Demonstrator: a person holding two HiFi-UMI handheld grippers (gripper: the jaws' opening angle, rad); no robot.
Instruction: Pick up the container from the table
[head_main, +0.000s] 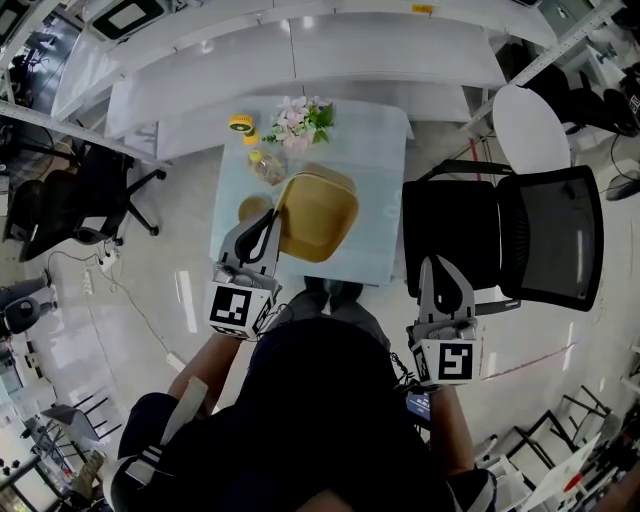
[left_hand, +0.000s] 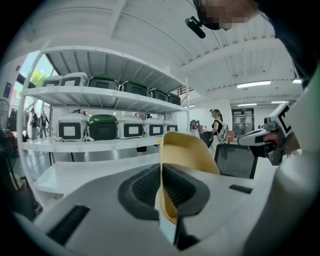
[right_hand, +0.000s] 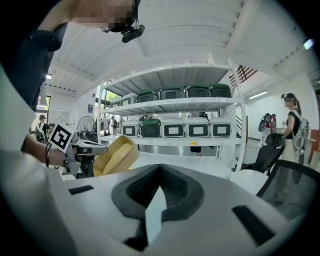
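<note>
**Yellow container in my left grip**

I am clamping the left gripper (head_main: 268, 222) on the rim of the yellow container (head_main: 318, 215) and holding it tilted above the small table (head_main: 388, 190). My right gripper (head_main: 441, 268) is hovering with its jaws together and empty, by the black office chair (head_main: 520, 235).

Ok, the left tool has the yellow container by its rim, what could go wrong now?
The left tool pinches only the thin rim of the yellow container, which hangs tilted beyond it; it could twist or slip out. The flowers and jar stand just behind; a swing might hit them.
</note>
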